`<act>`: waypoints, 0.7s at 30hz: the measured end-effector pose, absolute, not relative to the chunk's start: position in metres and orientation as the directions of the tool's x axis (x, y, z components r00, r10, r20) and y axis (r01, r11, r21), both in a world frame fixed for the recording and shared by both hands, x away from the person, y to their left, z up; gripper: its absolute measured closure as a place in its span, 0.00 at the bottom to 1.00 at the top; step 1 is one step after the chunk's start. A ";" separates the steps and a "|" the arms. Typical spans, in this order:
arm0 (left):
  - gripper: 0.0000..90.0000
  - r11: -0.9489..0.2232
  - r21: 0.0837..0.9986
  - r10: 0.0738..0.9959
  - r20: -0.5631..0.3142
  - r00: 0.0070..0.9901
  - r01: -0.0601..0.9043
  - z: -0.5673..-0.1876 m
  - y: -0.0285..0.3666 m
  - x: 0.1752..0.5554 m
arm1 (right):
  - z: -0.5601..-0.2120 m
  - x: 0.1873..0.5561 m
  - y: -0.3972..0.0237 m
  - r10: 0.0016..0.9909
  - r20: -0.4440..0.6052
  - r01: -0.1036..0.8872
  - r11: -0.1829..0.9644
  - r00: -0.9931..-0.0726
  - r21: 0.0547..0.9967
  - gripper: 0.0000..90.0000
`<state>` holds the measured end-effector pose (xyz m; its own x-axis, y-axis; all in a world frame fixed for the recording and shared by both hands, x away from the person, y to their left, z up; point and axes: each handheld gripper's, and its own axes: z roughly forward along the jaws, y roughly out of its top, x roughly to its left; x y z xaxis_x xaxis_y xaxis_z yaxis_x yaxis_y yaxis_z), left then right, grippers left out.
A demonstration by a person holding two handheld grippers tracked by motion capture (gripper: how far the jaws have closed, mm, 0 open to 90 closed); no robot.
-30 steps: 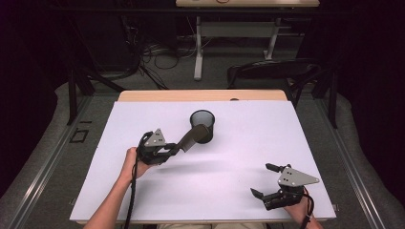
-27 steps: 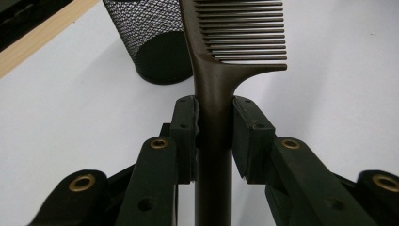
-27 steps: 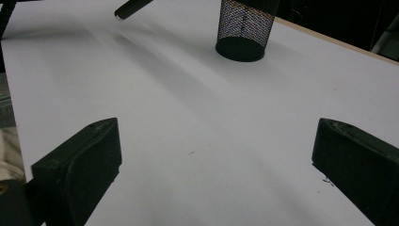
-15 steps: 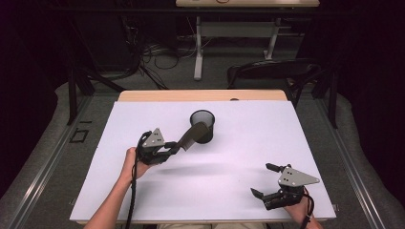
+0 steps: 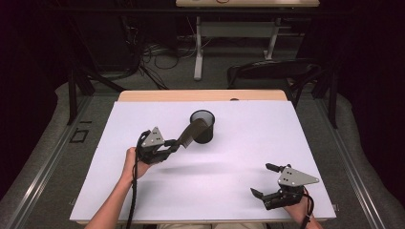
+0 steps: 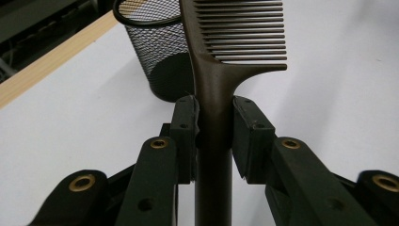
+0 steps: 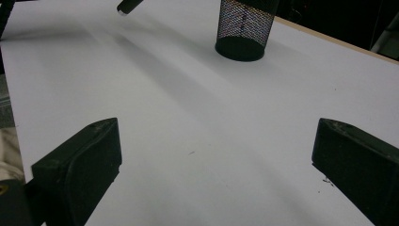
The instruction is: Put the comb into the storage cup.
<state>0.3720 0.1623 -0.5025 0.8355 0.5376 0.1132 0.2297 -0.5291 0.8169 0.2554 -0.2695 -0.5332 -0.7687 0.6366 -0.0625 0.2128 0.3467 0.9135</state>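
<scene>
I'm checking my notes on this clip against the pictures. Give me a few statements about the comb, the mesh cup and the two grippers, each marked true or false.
1. The left gripper is shut on the comb by its handle. True.
2. The comb's teeth are deep inside the mesh cup. False: they are at its rim, outside it.
3. The right gripper holds a pen. False: it is open and holds nothing.
4. The mesh cup stands upright on the white table. True.
</scene>
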 end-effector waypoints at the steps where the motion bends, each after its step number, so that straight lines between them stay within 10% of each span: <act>1: 0.80 -0.526 0.818 0.545 0.114 0.831 0.233 -0.503 0.162 0.372 | -0.533 0.255 -0.269 0.636 -0.062 0.214 0.347 -0.769 0.913 0.02; 21: 0.80 -0.502 0.831 0.581 0.117 0.806 0.241 -0.504 0.157 0.376 | -0.534 0.256 -0.270 0.638 -0.062 0.217 0.350 -0.768 0.911 0.02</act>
<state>0.3757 0.1572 -0.5043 0.8056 0.5807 0.1172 0.2409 -0.5019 0.8307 0.2560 -0.2696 -0.5336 -0.7678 0.6377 -0.0621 0.2171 0.3501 0.9112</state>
